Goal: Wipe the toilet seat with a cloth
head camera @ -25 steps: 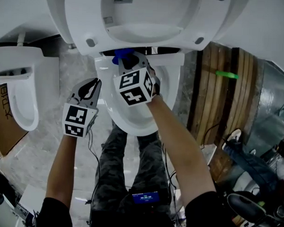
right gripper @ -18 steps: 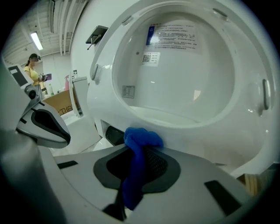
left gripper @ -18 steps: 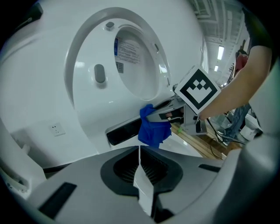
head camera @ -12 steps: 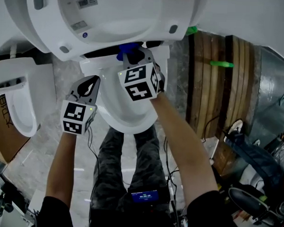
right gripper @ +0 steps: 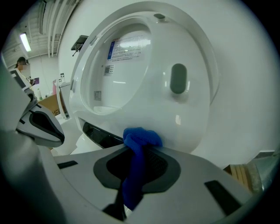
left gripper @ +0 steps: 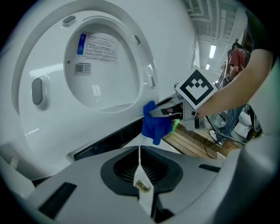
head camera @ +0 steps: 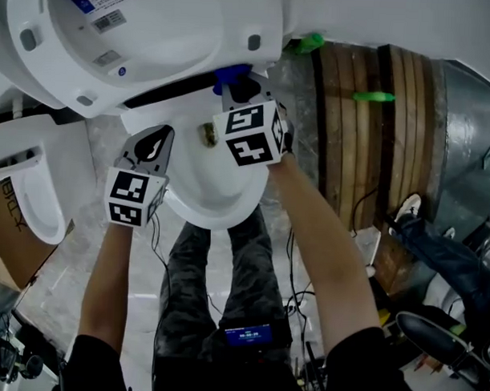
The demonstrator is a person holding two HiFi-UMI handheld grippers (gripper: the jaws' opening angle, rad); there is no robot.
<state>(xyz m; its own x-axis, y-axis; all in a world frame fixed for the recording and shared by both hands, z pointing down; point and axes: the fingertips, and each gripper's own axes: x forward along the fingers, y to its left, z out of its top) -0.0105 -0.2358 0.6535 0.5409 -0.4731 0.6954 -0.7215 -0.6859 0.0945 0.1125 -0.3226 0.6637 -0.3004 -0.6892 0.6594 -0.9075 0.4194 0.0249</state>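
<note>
Right gripper [head camera: 233, 86] clamped on blue cloth [head camera: 231, 73] at the bowl's [head camera: 217, 198] back edge, under the raised toilet seat [head camera: 41, 67], so we can wipe; left gripper [head camera: 155, 141] closed, empty, clear at the bowl's left edge.

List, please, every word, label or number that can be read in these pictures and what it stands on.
Nothing reads clearly enough to quote.
Sticker with a blue stripe, inside the raised toilet lid: lines of print, too small.
Code label below it: square code, tiny print, unreadable.
Cardboard box: dark sideways letters, cut off, unreadable.
Screen low in the head view: blurred bright figures.
</note>
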